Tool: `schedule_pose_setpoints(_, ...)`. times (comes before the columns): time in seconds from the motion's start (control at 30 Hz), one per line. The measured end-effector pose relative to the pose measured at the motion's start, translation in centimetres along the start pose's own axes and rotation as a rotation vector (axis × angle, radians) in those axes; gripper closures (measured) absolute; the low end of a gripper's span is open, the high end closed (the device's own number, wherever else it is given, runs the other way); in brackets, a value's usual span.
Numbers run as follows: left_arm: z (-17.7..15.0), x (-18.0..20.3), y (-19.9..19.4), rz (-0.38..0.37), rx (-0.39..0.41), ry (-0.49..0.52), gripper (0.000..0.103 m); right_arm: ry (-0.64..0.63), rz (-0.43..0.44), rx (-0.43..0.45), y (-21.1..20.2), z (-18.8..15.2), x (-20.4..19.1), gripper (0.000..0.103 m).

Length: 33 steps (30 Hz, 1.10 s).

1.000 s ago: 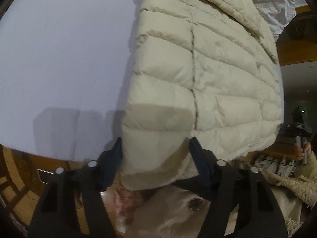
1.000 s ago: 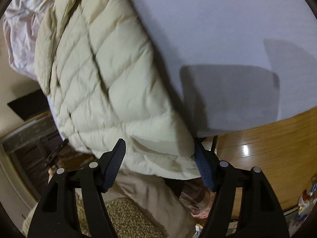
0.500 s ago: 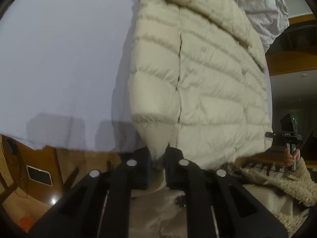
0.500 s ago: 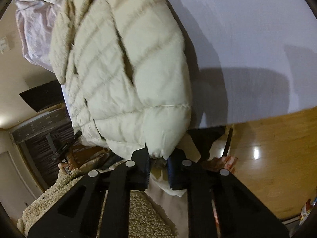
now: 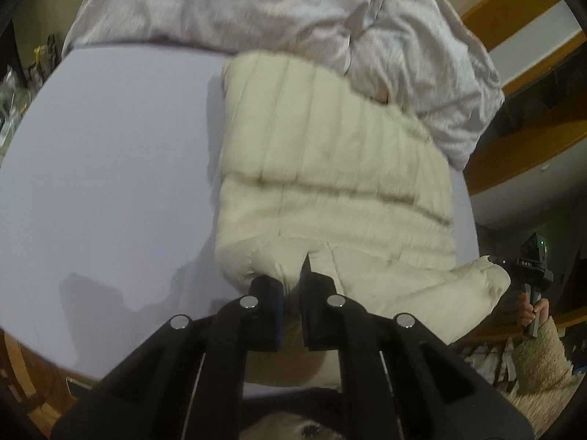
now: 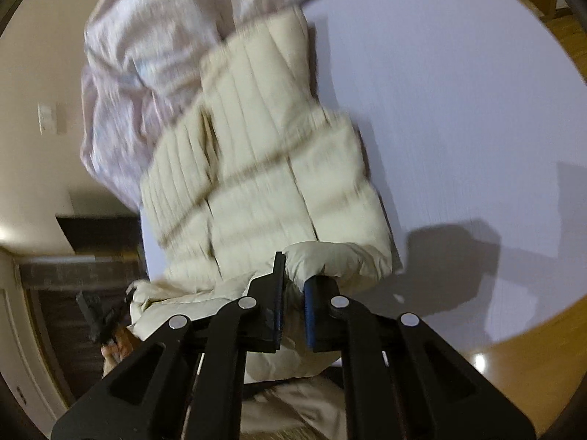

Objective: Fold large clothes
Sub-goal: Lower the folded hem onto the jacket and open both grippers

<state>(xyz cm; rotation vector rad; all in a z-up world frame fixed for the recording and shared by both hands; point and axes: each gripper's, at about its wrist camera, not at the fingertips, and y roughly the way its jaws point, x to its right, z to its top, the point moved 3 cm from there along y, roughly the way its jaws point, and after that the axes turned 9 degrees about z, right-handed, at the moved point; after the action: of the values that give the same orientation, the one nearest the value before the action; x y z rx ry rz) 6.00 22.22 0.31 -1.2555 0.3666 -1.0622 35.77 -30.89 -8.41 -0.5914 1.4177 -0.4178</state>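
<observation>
A cream quilted puffer jacket [image 5: 330, 168] lies on a white table [image 5: 110, 165]; it also shows in the right wrist view [image 6: 264, 168]. My left gripper [image 5: 291, 286] is shut on the jacket's near hem at its left corner and lifts it. My right gripper [image 6: 293, 286] is shut on the hem at the other corner. The lifted hem curls over the jacket's body. The right gripper and the hand holding it show at the right edge of the left wrist view [image 5: 532, 267].
A crumpled pale pink sheet [image 5: 275, 7] lies at the table's far side behind the jacket, also in the right wrist view [image 6: 146, 44]. Wooden floor [image 6: 513, 377] lies beyond the table's near edge. Wooden shelving [image 5: 532, 121] stands at the right.
Both grippers closed on the jacket's near hem, then lifted it and carried it forward over the jacket. The far sheet has come into view.
</observation>
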Motion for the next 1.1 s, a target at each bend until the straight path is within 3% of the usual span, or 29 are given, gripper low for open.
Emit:
schedule_pose_setpoints(0.27, 7.8, 1.0, 0.7, 0.040, 0.076, 0.000, 0.096, -0.021, -0.016, 0.146, 1.3, 6.8, -4.0, 0.094)
schedule_pose_setpoints(0.5, 13.2, 1.7, 2.6, 0.095, 0.093, 0.002, 0.095, 0.007, -0.033, 0.205, 2.8, 12.2, -5.5, 0.094)
schedule_pose_setpoints(0.83, 17.7, 0.7, 7.4, 0.169, 0.046, -0.060, 0.091, 0.046, -0.117, 0.221, 7.0, 17.7, -5.9, 0.094)
schedule_pose_setpoints(1.1, 19.6, 0.1, 9.8, 0.175, 0.009, -0.115, 0.088, 0.183, -0.101, 0.249, 8.9, 19.8, -4.1, 0.093)
